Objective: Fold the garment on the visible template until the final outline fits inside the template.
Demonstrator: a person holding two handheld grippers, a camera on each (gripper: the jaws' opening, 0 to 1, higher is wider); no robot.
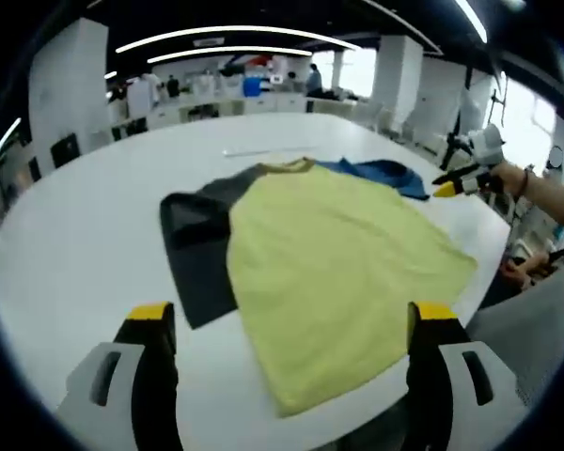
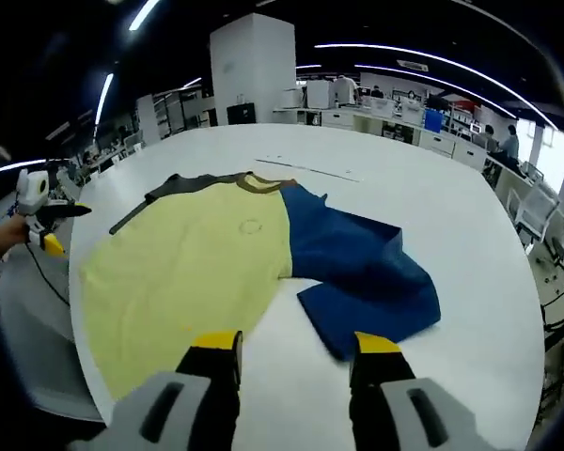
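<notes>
A T-shirt (image 1: 329,263) with a yellow body, a dark grey sleeve (image 1: 197,244) and a blue sleeve (image 1: 385,174) lies flat and spread out on the white round table (image 1: 94,216). My left gripper (image 1: 293,315) hovers open over the hem near the table's edge, with nothing between its jaws. The right gripper (image 1: 461,183) shows at the far right, held by a hand beyond the blue sleeve. In the right gripper view the shirt (image 2: 188,263) lies ahead and my right gripper (image 2: 297,343) stands open just short of the blue sleeve (image 2: 357,263). The left gripper (image 2: 42,221) shows at the left edge.
A thin pale strip (image 2: 310,169) lies on the table (image 2: 470,235) beyond the collar. The table's edge runs close to the hem (image 1: 291,395). A person's arm (image 1: 555,197) reaches in from the right. Desks, pillars and distant people stand behind.
</notes>
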